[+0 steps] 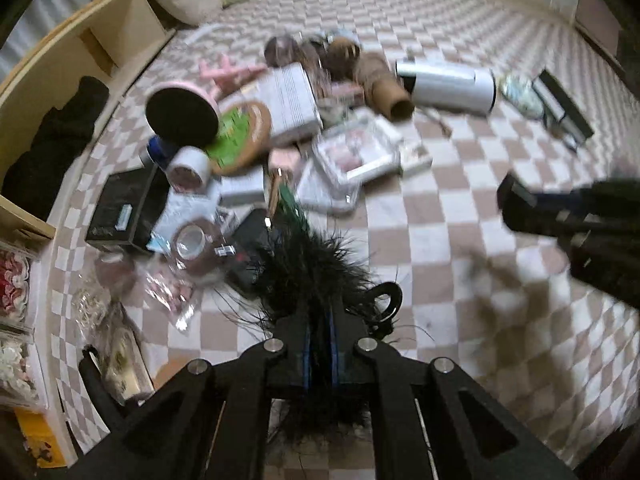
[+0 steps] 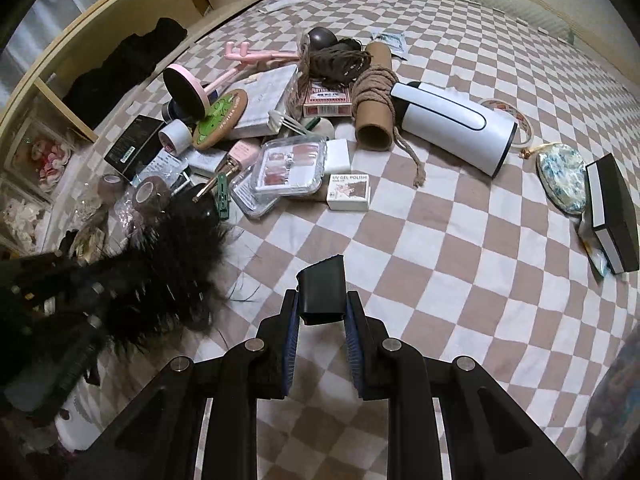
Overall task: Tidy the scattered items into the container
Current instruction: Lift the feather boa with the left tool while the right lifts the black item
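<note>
Between our left gripper's (image 1: 320, 320) fingers sits a black feathery tuft (image 1: 308, 268), the jaws drawn almost fully together on it, with fronds spilling out ahead of the tips and down behind them. Our right gripper (image 2: 320, 304) clamps a small black box (image 2: 323, 292) between its blue pads (image 2: 291, 320), jaws only slightly apart, the box standing up past the fingertips over the checkered blanket (image 2: 460, 264).

Beyond our right fingertips lies the scattered pile: a white and black cylinder appliance (image 2: 452, 128) ahead and to the right, a cardboard tube wound with rope (image 2: 374, 100) just left of it, a small UV gel polish box (image 2: 348, 192) straight ahead, touching a clear case of pink nails (image 2: 288, 168) on its left. Further left we see a pink stand with a round black pad (image 2: 186, 90), a green cork coaster (image 2: 220, 120) and a roll of tape (image 2: 174, 136). Far right of the fingers a black and white box (image 2: 612, 216) rests beside a blue patterned round pouch (image 2: 562, 178).

We cannot tell which thing is the container.
</note>
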Demonstrator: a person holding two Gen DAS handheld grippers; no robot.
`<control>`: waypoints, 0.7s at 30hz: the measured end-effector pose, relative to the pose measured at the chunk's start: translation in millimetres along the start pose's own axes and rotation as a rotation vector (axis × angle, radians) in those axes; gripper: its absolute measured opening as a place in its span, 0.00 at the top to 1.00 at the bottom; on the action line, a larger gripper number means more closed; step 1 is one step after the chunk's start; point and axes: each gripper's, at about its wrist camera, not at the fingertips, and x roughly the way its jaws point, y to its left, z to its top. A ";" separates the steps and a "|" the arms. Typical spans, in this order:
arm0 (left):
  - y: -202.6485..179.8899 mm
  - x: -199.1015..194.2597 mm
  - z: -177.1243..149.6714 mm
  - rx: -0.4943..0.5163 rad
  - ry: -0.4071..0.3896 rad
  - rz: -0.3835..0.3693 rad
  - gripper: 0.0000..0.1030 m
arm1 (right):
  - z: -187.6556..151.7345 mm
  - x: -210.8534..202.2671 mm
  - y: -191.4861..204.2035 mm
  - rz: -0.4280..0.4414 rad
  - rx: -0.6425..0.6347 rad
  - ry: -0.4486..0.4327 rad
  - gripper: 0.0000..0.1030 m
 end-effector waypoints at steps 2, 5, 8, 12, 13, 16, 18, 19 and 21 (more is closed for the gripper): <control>-0.8 5.2 -1.6 0.001 0.017 0.002 0.65 | 1.0 1.8 0.4 0.005 0.002 0.003 0.78; -1.2 11.3 -1.6 -0.005 0.035 -0.008 0.35 | 3.2 3.7 1.2 0.011 0.005 0.005 0.78; -7.0 17.2 0.3 0.018 0.057 -0.006 0.35 | 5.2 4.4 2.0 0.020 0.005 0.006 0.78; -17.1 28.1 -2.2 0.081 0.095 0.042 0.35 | 5.2 4.9 -0.1 0.027 0.006 0.010 0.78; -18.1 30.2 -2.8 0.092 0.101 0.056 0.35 | 5.3 5.8 -0.6 0.029 0.007 0.011 0.78; -15.5 36.5 -4.6 0.092 0.119 0.070 0.35 | 5.5 9.4 -2.3 0.028 0.011 0.020 0.78; -12.6 40.8 -5.9 0.083 0.130 0.074 0.35 | 5.3 10.5 -3.1 0.028 0.012 0.024 0.78; -11.0 42.9 -6.2 0.076 0.134 0.072 0.34 | 5.3 11.0 -3.3 0.028 0.013 0.026 0.78; -7.8 47.0 -6.4 0.061 0.141 0.065 0.34 | 5.3 11.8 -3.3 0.029 0.013 0.028 0.78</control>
